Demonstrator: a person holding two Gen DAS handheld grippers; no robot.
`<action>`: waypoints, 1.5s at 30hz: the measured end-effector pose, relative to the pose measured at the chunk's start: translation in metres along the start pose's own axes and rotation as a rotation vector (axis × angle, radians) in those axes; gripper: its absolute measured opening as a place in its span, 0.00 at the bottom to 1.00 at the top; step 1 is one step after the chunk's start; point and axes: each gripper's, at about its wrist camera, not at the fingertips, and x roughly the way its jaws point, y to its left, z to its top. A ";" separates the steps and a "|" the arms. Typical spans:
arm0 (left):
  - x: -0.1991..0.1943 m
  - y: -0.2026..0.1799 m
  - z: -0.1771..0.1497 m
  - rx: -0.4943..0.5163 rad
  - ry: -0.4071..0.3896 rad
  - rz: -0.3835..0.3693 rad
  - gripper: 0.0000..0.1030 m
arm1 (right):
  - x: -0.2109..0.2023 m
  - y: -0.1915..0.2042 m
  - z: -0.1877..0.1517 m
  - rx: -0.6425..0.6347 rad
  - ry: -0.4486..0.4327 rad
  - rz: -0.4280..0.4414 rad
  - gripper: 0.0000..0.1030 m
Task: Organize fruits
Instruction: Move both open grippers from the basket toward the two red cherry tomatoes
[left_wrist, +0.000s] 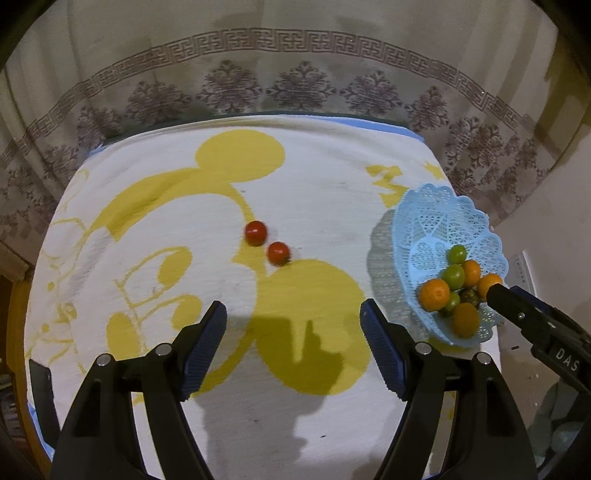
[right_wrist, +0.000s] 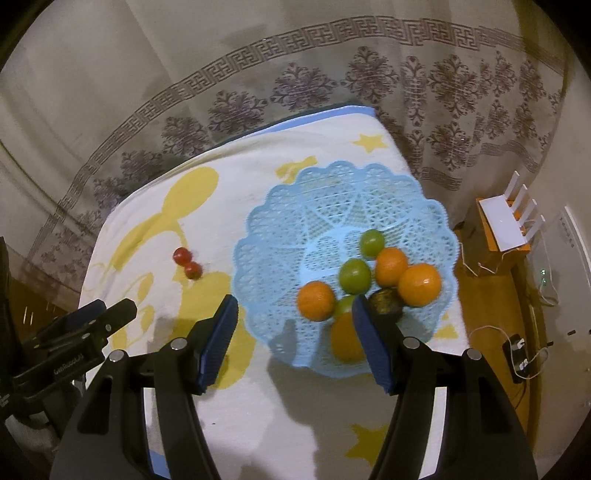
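A light blue lace basket (right_wrist: 317, 206) stands on the right of the table and holds several oranges (right_wrist: 419, 284), green fruits (right_wrist: 354, 275) and one dark fruit (right_wrist: 384, 301). It also shows in the left wrist view (left_wrist: 432, 221). Two red tomatoes (left_wrist: 256, 232) (left_wrist: 278, 253) lie side by side on the cloth, left of the basket; they also show in the right wrist view (right_wrist: 181, 256) (right_wrist: 193, 270). My left gripper (left_wrist: 293, 321) is open and empty, above the cloth nearer than the tomatoes. My right gripper (right_wrist: 293, 314) is open and empty, above the basket's near edge.
The table carries a white cloth (left_wrist: 325, 192) with yellow cartoon prints. A patterned curtain (left_wrist: 295, 85) hangs behind it. To the right, a white router (right_wrist: 506, 225) sits on an orange box, and cables and a charger (right_wrist: 519, 356) lie on the wooden floor.
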 end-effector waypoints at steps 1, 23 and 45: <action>-0.001 0.004 -0.001 -0.003 0.000 0.002 0.72 | 0.001 0.005 -0.001 -0.006 0.001 0.002 0.64; -0.004 0.100 -0.018 -0.053 0.030 0.046 0.72 | 0.054 0.101 -0.010 -0.092 0.053 0.027 0.63; 0.033 0.163 -0.012 -0.048 0.100 0.039 0.72 | 0.164 0.154 0.003 -0.140 0.151 -0.034 0.52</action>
